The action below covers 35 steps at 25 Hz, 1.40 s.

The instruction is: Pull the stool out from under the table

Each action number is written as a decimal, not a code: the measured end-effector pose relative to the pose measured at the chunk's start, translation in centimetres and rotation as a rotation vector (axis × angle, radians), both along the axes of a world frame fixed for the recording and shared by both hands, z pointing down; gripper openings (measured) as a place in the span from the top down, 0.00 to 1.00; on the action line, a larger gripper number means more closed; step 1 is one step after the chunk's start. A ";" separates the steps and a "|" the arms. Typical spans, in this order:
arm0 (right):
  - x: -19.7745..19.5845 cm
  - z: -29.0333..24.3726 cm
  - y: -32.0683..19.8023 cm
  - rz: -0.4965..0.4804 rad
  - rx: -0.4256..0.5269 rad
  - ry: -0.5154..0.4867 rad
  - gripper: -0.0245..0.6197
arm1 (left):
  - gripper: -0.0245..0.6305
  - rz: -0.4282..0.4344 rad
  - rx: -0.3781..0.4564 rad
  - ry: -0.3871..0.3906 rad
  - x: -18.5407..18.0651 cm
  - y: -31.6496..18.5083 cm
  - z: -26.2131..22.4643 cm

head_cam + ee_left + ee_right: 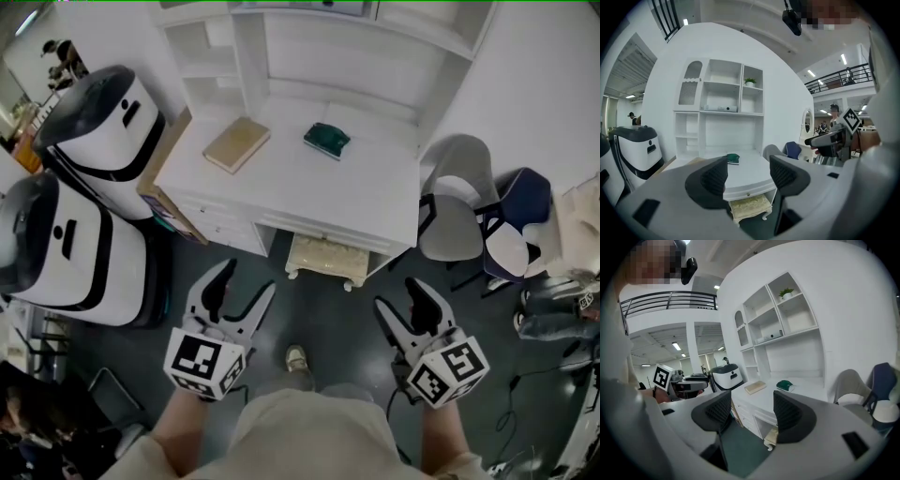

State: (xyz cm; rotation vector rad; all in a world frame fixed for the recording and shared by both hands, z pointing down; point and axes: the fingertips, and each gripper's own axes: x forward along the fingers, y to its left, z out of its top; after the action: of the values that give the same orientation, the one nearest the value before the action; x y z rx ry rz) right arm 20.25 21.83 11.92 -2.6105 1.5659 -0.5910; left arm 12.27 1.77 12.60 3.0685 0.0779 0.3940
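Note:
The stool (325, 258), white-legged with a cream cushion, is tucked under the front edge of the white table (375, 202); only its front part shows. My left gripper (246, 281) hovers over the dark floor, in front of the stool and to its left. My right gripper (398, 295) hovers in front and to the right. Both are open, empty and clear of the stool. In the left gripper view the stool (749, 206) sits below the table rim (757, 187), seen between the open jaws of the gripper (747, 166). The right gripper (752, 411) looks at the table's corner, with the stool (772, 437) low between its jaws.
A tan book (237, 143) and a green object (326, 140) lie on the table, with shelves behind. Two white-and-black machines (103, 122) (56, 248) stand at the left. A grey chair (455, 202) and a blue one (516, 220) stand at the right. My shoe (296, 357) is on the floor.

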 end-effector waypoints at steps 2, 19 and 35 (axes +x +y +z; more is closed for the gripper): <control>0.9 0.4 -0.4 0.018 -0.003 -0.008 0.53 | 0.54 0.009 0.004 -0.005 1.0 -0.7 0.3; 7.6 7.1 2.9 0.138 -0.007 -0.157 0.52 | 0.54 -0.007 0.021 -0.059 6.4 -0.2 4.2; 16.7 24.4 2.5 0.137 -0.119 -0.300 0.48 | 0.54 -0.096 -0.037 -0.132 15.5 -3.1 19.5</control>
State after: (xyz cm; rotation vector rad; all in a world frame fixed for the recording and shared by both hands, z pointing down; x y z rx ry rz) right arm 36.94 24.33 36.37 -2.5321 1.2894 -1.0351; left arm 27.81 -1.34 32.14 2.9854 -0.0659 0.5810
